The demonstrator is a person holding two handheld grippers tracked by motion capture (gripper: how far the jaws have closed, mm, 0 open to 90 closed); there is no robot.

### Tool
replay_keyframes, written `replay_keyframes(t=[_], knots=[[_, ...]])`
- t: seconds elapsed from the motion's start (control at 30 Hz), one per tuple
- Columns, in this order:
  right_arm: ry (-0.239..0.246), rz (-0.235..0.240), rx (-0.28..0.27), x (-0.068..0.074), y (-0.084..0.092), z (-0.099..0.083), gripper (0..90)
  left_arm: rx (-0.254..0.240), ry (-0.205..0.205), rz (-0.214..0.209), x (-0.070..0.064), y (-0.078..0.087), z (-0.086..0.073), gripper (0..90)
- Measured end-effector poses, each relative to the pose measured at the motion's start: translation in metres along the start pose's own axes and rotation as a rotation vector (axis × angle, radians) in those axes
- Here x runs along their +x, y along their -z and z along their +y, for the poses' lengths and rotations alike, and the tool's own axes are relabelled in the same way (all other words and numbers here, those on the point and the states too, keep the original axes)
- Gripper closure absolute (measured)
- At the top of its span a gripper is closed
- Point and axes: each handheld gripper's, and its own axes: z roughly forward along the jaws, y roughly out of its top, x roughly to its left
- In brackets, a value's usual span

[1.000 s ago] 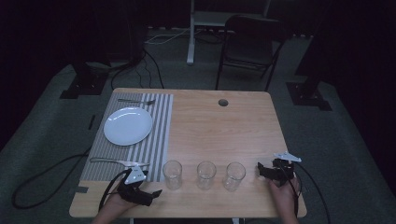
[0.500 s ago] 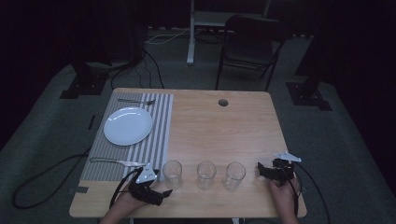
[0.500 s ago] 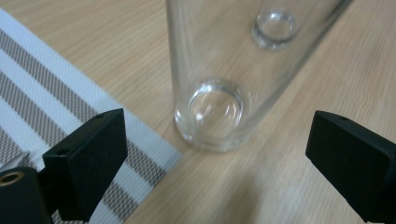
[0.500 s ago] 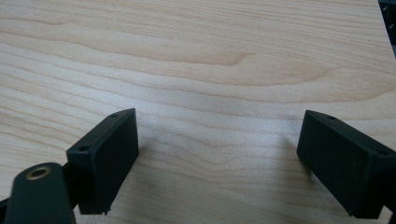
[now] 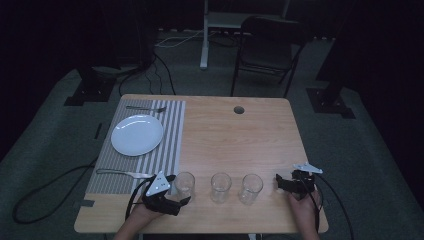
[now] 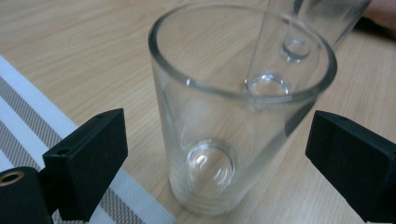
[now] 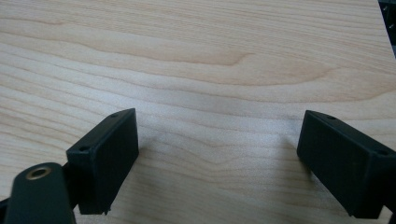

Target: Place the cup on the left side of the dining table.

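Note:
Three clear empty glasses stand in a row near the table's front edge: the left glass [image 5: 184, 183] [image 6: 224, 116], the middle glass [image 5: 220, 186] and the right glass [image 5: 250, 188]. My left gripper [image 5: 180, 197] [image 6: 219, 163] lies level at the left glass. It is open, with the glass between its jaws and a gap on each side. The other two glasses show through it in the left gripper view. My right gripper [image 5: 281, 183] [image 7: 219, 154] rests to the right of the row, open over bare wood, with nothing between its jaws.
A striped placemat [image 5: 170, 130] on the wooden table [image 5: 240, 135] carries a white plate [image 5: 137, 135], a fork [image 5: 145, 108] at its far edge and a utensil [image 5: 120, 173] at its near edge. A round hole [image 5: 239, 109] is at the back. A chair [image 5: 265, 45] stands beyond.
My left gripper has moved right along the front edge until its jaws flank the left glass. The right gripper and the glasses have stayed put.

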Motion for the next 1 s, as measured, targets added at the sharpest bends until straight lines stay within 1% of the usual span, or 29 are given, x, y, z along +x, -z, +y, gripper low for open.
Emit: replay_keyframes(t=[0.07,0.13,0.2,0.27,0.3,0.33,0.37,0.53,0.57,0.6,0.63,0.7,0.73,0.77,0.83,0.87,0.93,0.97,1.0], knots=[[0.0,0.0,0.0,0.0,0.0,0.0,12.3,-0.011,0.006,-0.022,0.0002,-0.0022,0.0016,6.1],[0.0,0.0,0.0,0.0,0.0,0.0,12.3,-0.023,-0.002,-0.032,-0.0007,-0.0033,0.0027,6.1],[0.0,0.0,0.0,0.0,0.0,0.0,12.3,-0.037,-0.012,-0.028,-0.0027,-0.0048,0.0043,6.1],[0.0,0.0,0.0,0.0,0.0,0.0,12.3,-0.052,-0.009,-0.035,-0.0033,-0.0061,0.0054,6.1],[0.0,0.0,0.0,0.0,0.0,0.0,12.3,-0.057,-0.007,-0.034,-0.0035,-0.0064,0.0057,10.7],[0.0,0.0,0.0,0.0,0.0,0.0,12.3,-0.076,-0.007,-0.027,-0.0041,-0.0063,0.0055,10.7],[0.0,0.0,0.0,0.0,0.0,0.0,12.3,-0.085,-0.006,-0.025,-0.0041,-0.0064,0.0055,14.1],[0.0,0.0,0.0,0.0,0.0,0.0,12.3,-0.102,0.002,0.002,-0.0024,-0.0066,0.0049,14.8],[0.0,0.0,0.0,0.0,0.0,0.0,12.3,-0.115,0.005,0.007,-0.0021,-0.0057,0.0047,17.1],[0.0,0.0,0.0,0.0,0.0,0.0,12.3,-0.122,0.0,0.011,-0.0017,-0.0048,0.0048,17.1],[0.0,0.0,0.0,0.0,0.0,0.0,12.3,-0.133,0.006,0.006,-0.0016,-0.0044,0.005,17.5],[0.0,0.0,0.0,0.0,0.0,0.0,12.3,-0.136,0.008,-0.015,-0.0012,-0.0045,0.0052,17.5],[0.0,0.0,0.0,0.0,0.0,0.0,12.3,-0.135,0.005,-0.014,-0.0019,-0.0056,0.0051,17.5],[0.0,0.0,0.0,0.0,0.0,0.0,12.3,-0.13,0.009,-0.024,-0.0019,-0.0065,0.0051,17.5],[0.0,0.0,0.0,0.0,0.0,0.0,12.3,-0.126,-0.001,-0.017,-0.0032,-0.0082,0.0048,17.5],[0.0,0.0,0.0,0.0,0.0,0.0,12.3,-0.126,0.001,-0.02,-0.0034,-0.0087,0.0048,17.6],[0.0,0.0,0.0,0.0,0.0,0.0,12.3,-0.142,0.004,-0.014,-0.0039,-0.0082,0.0047,22.9],[0.0,0.0,0.0,0.0,0.0,0.0,12.3,-0.138,0.001,-0.013,-0.0045,-0.0084,0.0054,23.0],[0.0,0.0,0.0,0.0,0.0,0.0,12.3,-0.137,-0.001,-0.001,-0.005,-0.0089,0.0059,23.5]])
